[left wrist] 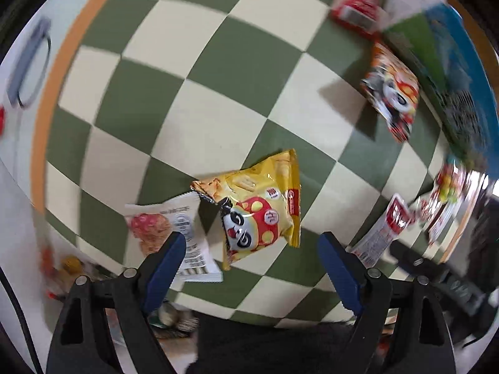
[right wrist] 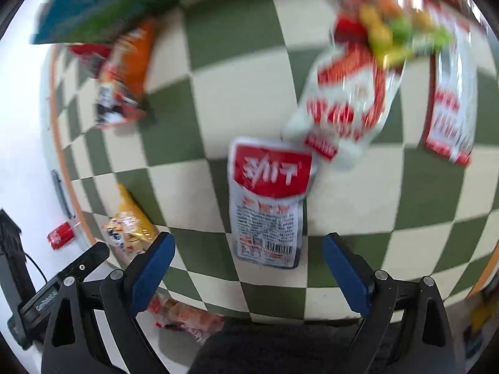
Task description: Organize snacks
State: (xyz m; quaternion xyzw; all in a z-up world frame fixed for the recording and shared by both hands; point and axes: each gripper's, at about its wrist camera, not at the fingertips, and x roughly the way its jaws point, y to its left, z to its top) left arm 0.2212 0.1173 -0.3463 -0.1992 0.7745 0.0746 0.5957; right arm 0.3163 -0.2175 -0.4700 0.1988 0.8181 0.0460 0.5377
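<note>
Left gripper [left wrist: 251, 251], jaws wide and empty, hovers over the yellow crinkled panda snack bag [left wrist: 260, 208]; the bag lies just ahead between the fingers, long axis running roughly along them.

Bright, even light; motion blur, fisheye-warped edges.
</note>
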